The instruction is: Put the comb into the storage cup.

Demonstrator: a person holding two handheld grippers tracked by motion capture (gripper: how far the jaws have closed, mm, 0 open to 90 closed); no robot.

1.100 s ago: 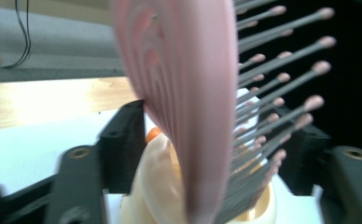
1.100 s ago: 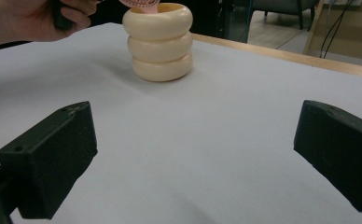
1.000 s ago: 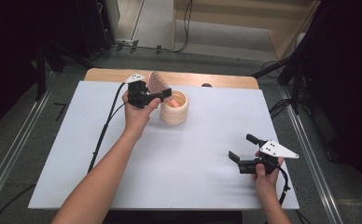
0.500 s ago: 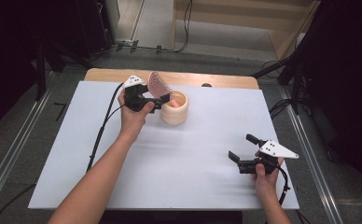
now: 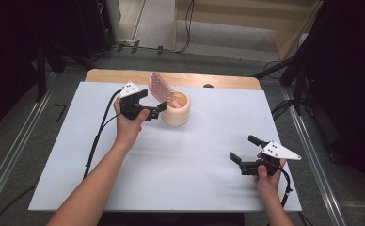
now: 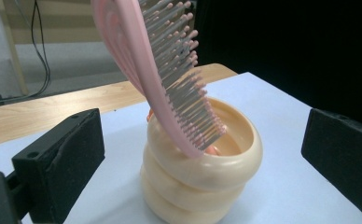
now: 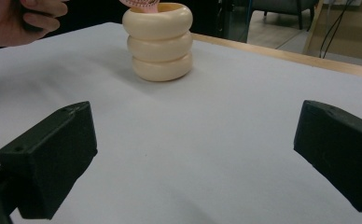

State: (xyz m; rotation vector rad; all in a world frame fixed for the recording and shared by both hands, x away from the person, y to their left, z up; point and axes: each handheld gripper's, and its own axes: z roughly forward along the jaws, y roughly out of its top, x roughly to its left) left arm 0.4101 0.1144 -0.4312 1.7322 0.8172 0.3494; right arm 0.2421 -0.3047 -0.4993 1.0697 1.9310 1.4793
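Note:
A pink hairbrush (image 5: 159, 87) stands handle-down in a cream ribbed cup (image 5: 177, 112) at the back of the white table and leans left over its rim. My left gripper (image 5: 153, 101) is just left of the cup, open; its jaws have just been opening and nothing is between them. In the left gripper view the brush (image 6: 170, 79) and cup (image 6: 202, 182) are close ahead, beyond the two spread black pads (image 6: 62, 158). My right gripper (image 5: 242, 148) is held open and empty near the front right, and the cup (image 7: 159, 44) is far ahead of it.
The white table top (image 5: 194, 155) has a wooden strip (image 5: 218, 80) along its far edge. A black cable (image 5: 98, 136) trails from the left gripper over the table's left side. Metal rails and floor cables surround the table.
The left gripper's jaws have come off the brush and spread. The hand has drawn back to the left, away from the cup. The brush stays in the cup. The right gripper has not moved.

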